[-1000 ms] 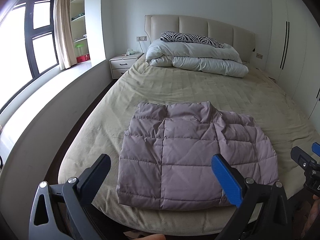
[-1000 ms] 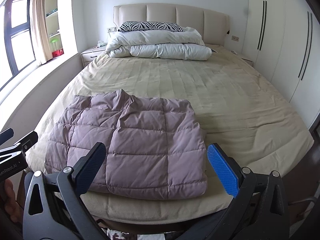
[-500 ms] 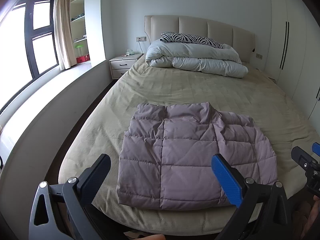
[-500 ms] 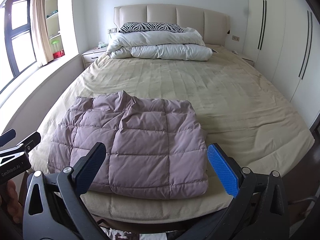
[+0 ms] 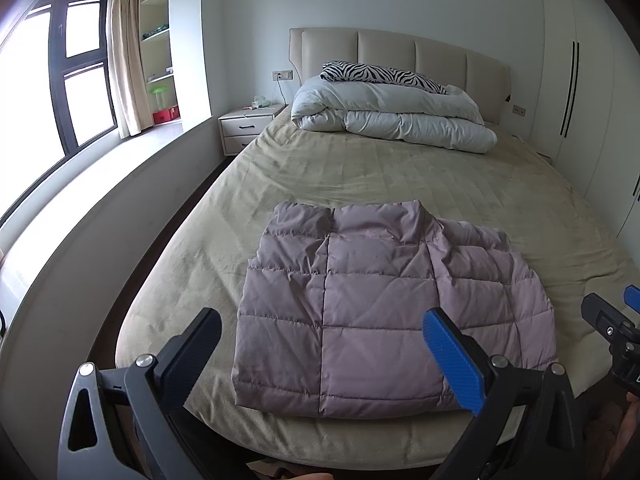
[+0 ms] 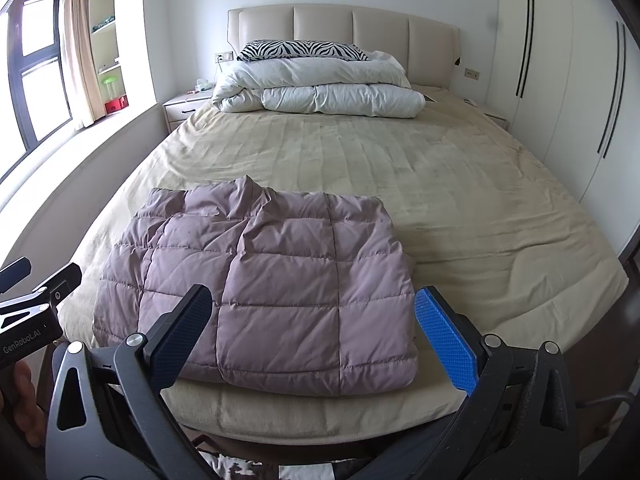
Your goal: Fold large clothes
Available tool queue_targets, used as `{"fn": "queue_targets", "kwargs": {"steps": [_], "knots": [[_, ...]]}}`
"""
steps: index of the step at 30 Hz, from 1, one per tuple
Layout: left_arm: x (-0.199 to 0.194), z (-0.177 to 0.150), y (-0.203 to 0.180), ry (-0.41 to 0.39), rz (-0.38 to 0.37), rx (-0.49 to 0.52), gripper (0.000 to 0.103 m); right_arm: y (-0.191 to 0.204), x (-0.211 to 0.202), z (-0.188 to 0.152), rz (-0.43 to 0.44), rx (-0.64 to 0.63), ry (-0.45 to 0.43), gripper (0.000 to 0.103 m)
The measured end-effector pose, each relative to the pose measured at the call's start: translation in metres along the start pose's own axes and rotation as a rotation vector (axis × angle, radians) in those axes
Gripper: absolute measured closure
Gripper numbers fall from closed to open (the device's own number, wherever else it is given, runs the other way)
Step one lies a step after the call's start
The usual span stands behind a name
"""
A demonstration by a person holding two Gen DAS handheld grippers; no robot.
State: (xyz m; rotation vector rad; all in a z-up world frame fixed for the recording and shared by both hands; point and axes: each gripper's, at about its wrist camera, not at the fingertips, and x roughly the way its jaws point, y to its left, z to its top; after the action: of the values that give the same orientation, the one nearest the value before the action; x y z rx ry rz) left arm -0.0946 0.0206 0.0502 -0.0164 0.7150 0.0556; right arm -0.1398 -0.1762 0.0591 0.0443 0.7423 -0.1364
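Note:
A mauve quilted puffer jacket (image 5: 380, 304) lies folded into a rectangle on the beige bed (image 5: 400, 176), near its foot edge. It also shows in the right wrist view (image 6: 272, 292). My left gripper (image 5: 320, 340) is open and empty, held off the bed in front of the jacket's near edge. My right gripper (image 6: 312, 324) is open and empty too, held before the jacket's near right part. Each gripper shows at the edge of the other's view: the right one (image 5: 612, 332) and the left one (image 6: 32, 304).
A folded white duvet (image 5: 392, 118) with a zebra pillow (image 5: 380, 74) lies at the headboard. A nightstand (image 5: 248, 126) stands left of the bed, beside a window ledge (image 5: 100, 160). White wardrobes (image 6: 580, 80) line the right wall.
Both grippers have drifted very slightly; the jacket sits a touch higher in the right wrist view. The jacket has not moved and both grippers stay open.

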Motion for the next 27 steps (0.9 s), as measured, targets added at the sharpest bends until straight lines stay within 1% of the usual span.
{"fn": "queue_targets", "kwargs": {"steps": [27], "knots": [[0.0015,-0.0026,-0.0011,0.003,-0.001,0.004,0.000,-0.0007,0.0072,-0.0053,-0.005,-0.014,0.012,0.000]]}}
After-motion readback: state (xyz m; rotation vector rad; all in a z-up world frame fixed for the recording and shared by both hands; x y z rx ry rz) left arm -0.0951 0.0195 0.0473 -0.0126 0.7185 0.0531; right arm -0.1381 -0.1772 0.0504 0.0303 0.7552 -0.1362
